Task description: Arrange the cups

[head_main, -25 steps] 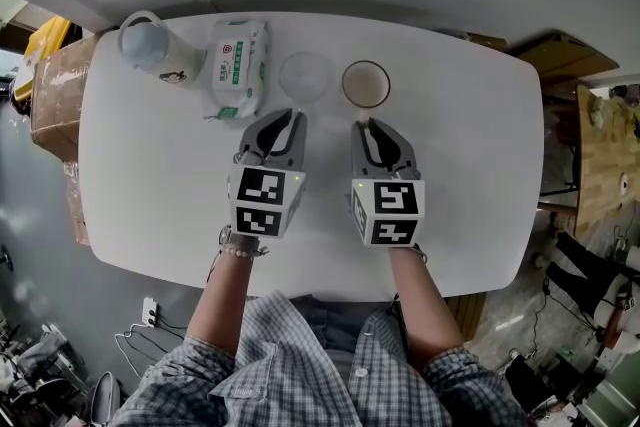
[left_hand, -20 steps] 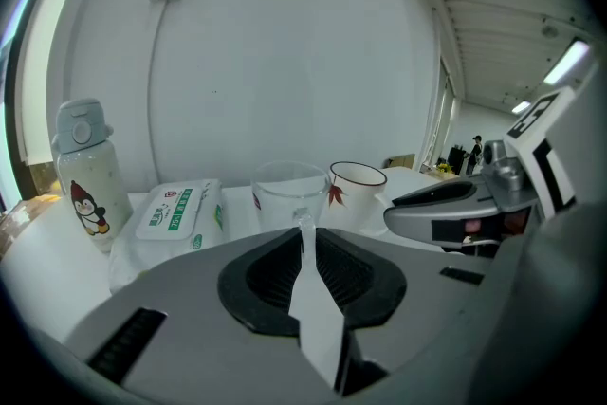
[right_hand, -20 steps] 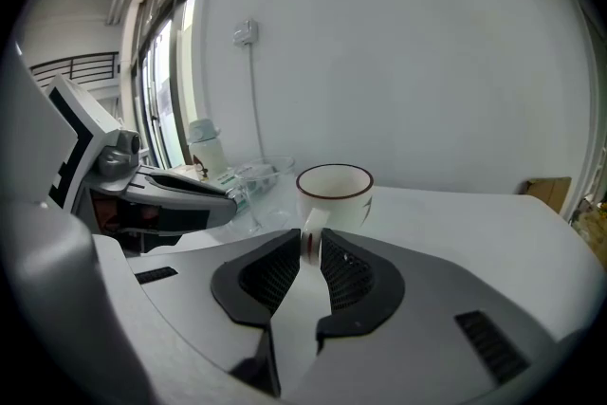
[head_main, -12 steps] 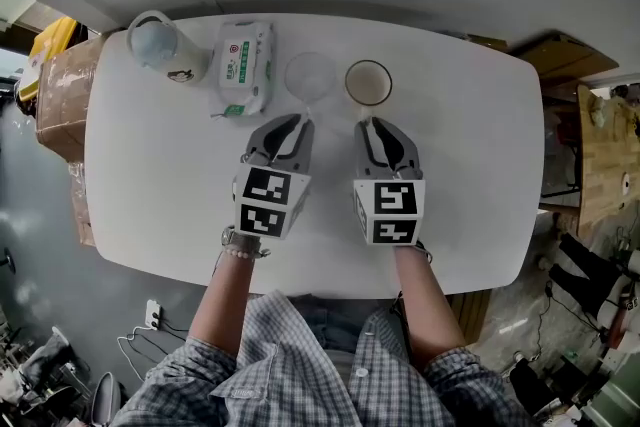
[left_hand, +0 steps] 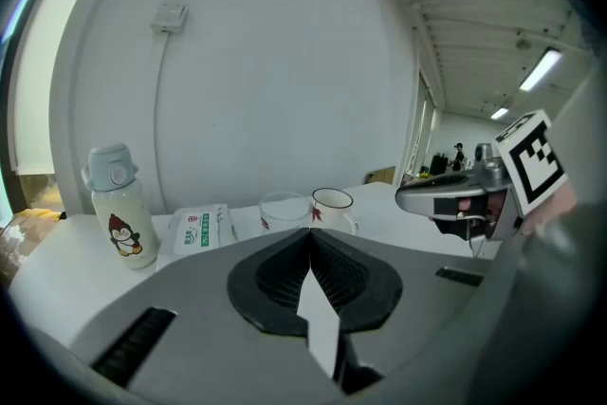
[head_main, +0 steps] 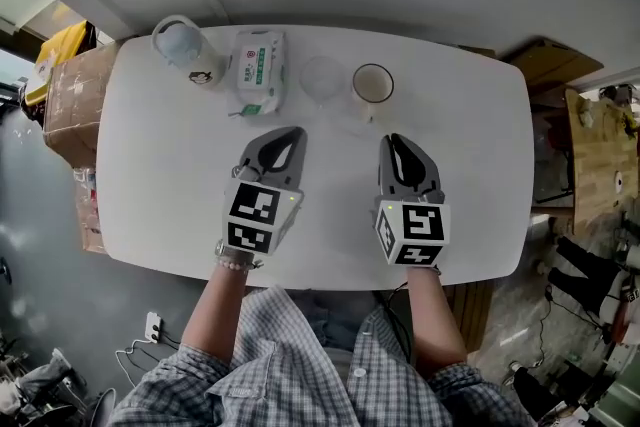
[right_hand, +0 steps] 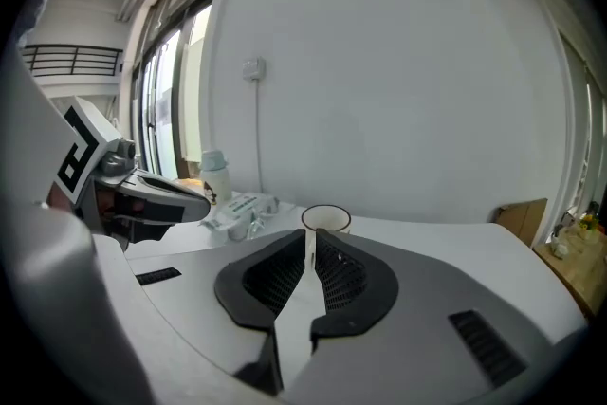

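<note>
Two cups stand side by side at the far middle of the white table (head_main: pixel 150 175): a clear glass cup (head_main: pixel 322 79) and, on its right, a white mug (head_main: pixel 372 84) with a dark rim. My left gripper (head_main: pixel 290 133) hovers short of the glass, jaws shut and empty. My right gripper (head_main: pixel 394 140) is short of the mug and slightly right of it, also shut with nothing held. The left gripper view shows the glass (left_hand: pixel 283 211) and the mug (left_hand: pixel 332 205) beyond its fingertips. In the right gripper view the mug (right_hand: pixel 325 220) stands just past the jaw tips.
A white bottle with a penguin print (head_main: pixel 183 49) stands at the far left corner, with a packet of wet wipes (head_main: pixel 258 71) beside it. A cardboard box (head_main: pixel 70 105) sits off the table's left edge. A wall runs behind the table's far edge.
Both grippers have drawn back from the cups toward the person. The right one has also shifted right, away from the mug. The cups have not moved.
</note>
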Tool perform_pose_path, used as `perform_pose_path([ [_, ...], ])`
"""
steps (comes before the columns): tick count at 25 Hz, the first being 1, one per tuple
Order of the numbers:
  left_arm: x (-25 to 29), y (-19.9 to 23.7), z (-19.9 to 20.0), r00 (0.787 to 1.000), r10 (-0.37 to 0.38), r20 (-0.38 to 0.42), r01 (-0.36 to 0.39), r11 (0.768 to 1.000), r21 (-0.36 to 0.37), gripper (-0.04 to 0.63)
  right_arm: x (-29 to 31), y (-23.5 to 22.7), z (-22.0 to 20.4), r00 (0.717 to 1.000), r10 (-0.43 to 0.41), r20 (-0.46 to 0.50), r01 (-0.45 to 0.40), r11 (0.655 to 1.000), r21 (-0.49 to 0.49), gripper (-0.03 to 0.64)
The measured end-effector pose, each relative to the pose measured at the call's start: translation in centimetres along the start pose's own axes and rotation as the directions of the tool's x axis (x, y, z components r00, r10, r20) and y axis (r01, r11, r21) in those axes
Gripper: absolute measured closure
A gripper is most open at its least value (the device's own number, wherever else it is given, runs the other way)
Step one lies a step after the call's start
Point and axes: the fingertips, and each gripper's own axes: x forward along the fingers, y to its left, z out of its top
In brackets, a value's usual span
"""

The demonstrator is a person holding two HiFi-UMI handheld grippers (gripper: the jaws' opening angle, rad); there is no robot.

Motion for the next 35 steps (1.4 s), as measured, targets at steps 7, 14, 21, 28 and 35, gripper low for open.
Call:
perform_pose_path([
  [7, -5.1, -2.6, 2.4, 0.991, -0.128, 0.050, 0.127, 0.992, 0.025, 0.586, -5.0, 2.0, 3.5, 0.996, -0.005, 0.086, 0.006, 1.000, -0.016, 0.577],
  [14, -9.1, -4.4, 4.0, 0.979, -0.192, 0.076, 0.186, 0.980, 0.074, 0.584, -9.6, 2.8, 6.0, 0.980, -0.065, 0.190, 0.066, 0.998, 0.005, 0.580],
  [21, -11.5, -4.3, 6.2, 0.969, -0.192, 0.157, 0.175, 0.978, 0.112, 0.585, -12.1, 4.2, 8.2, 0.964, -0.056, 0.260, 0.059, 0.998, -0.004, 0.581],
  [28, -11.6, -4.3, 6.7, 0.967, -0.202, 0.157, 0.186, 0.976, 0.115, 0.586, -12.6, 4.4, 8.6, 0.964, -0.061, 0.258, 0.066, 0.998, -0.012, 0.581],
  [35, -11.8, -3.8, 7.1, 0.963, -0.199, 0.183, 0.178, 0.976, 0.121, 0.586, -12.4, 5.1, 8.8, 0.967, -0.055, 0.249, 0.065, 0.997, -0.035, 0.581],
])
